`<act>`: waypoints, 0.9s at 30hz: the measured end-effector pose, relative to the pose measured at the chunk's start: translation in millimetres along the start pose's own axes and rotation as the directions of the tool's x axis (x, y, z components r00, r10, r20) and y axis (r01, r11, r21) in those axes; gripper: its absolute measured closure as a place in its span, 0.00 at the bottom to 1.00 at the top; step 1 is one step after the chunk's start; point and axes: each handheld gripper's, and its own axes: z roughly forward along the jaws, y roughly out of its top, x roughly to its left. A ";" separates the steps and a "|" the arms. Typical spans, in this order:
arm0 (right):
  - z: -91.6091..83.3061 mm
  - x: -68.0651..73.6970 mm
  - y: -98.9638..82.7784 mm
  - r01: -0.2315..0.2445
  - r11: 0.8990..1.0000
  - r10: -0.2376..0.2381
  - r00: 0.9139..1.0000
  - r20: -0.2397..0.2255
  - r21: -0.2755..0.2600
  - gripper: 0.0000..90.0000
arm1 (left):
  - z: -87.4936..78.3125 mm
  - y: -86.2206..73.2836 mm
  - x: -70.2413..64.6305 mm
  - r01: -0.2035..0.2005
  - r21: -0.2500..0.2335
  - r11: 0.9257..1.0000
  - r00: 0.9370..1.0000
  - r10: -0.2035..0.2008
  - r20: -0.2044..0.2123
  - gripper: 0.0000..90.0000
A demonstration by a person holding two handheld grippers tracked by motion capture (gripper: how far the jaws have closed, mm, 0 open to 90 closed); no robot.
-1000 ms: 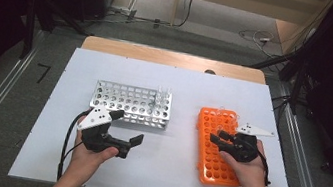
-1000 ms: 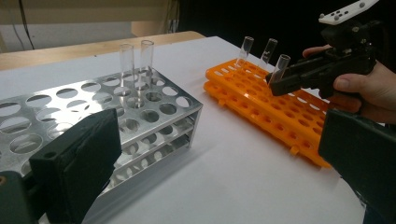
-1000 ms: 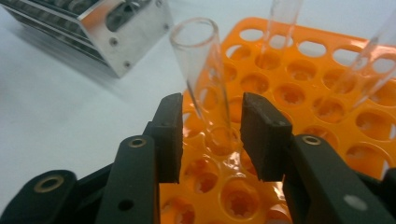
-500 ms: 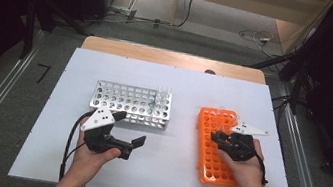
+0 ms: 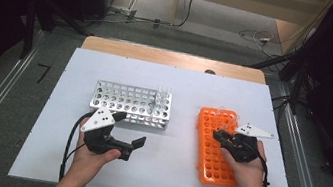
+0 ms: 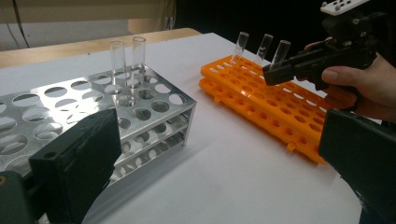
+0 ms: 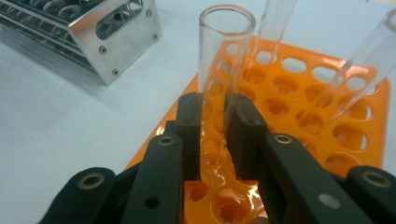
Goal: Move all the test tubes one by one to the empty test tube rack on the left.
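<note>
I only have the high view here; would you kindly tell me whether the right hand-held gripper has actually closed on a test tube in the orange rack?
Observer: Yes, the right hand-held gripper is shut on a clear test tube.
Operator: Is it out of the orange rack?
Observer: No, its lower end sits in a hole.
Operator: And the left hand-held gripper?
Observer: Open, holding nothing, beside the metal rack with two tubes.

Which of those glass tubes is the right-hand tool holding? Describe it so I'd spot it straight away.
Find the orange rack on the right side of the white table. Three clear glass tubes stand at its far end. The held tube is the one pinched between the black jaws of the right gripper, while its two neighbours stand free, leaning in their holes.
</note>
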 end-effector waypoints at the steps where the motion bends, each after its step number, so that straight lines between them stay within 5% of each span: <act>1: -2.5 0.6 0.9 -0.002 1.000 0.002 1.000 0.002 -0.008 0.82 | 0.0 0.1 -0.1 -0.001 0.000 1.000 1.000 0.001 0.000 0.00; 15: -26.9 19.4 12.2 0.026 0.996 -0.032 0.997 -0.072 -0.081 0.82 | -0.5 3.0 -5.2 -0.008 -0.007 1.000 1.000 0.008 0.014 0.00; 27: -27.2 50.8 16.7 0.072 0.993 -0.088 0.977 -0.193 -0.092 0.82 | 3.9 6.9 -16.9 -0.026 -0.001 1.000 0.999 0.026 0.048 0.00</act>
